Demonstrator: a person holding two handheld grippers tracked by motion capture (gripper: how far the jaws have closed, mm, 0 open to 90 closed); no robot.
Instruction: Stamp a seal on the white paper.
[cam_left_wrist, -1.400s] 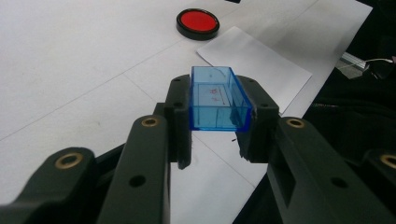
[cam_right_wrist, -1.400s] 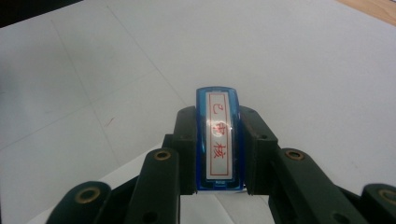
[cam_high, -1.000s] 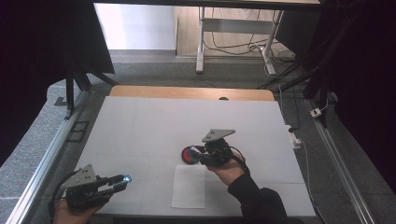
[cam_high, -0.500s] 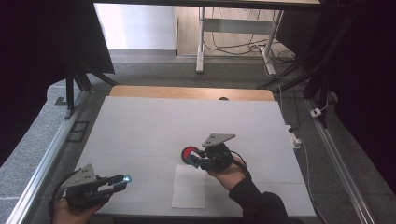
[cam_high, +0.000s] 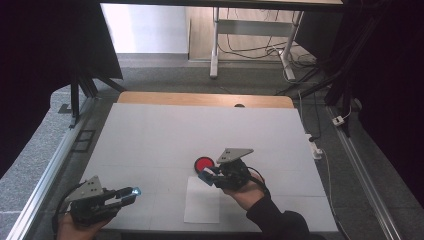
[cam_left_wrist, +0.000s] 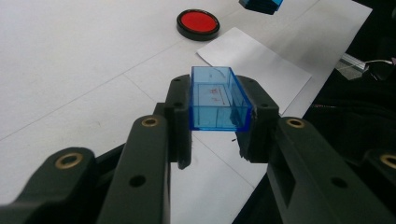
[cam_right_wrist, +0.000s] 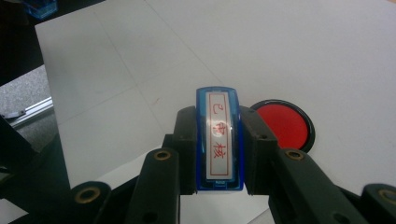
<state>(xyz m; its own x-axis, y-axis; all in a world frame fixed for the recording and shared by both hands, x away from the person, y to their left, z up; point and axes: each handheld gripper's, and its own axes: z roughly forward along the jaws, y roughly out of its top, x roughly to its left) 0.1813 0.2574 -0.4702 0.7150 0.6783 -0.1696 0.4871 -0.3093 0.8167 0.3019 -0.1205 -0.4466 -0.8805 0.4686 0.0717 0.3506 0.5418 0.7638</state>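
Jaws of the left gripper (cam_left_wrist: 219, 116) clamp one clear blue cap (cam_left_wrist: 217, 98); jaws of the right gripper (cam_right_wrist: 218, 140) clamp one blue stamp (cam_right_wrist: 218, 140), its red-lettered face up. One red ink pad (cam_high: 204, 163) lies on the surface (cam_high: 150, 135) at 11 o'clock from the right gripper, just beside it. One paper sheet (cam_high: 202, 206) lies at 6 o'clock from the pad. Lettering is legible from the right gripper view alone.

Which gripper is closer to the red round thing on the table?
The right. The right gripper hangs right beside the red ink pad, holding a blue stamp. The left gripper is far off near the table's front left corner.
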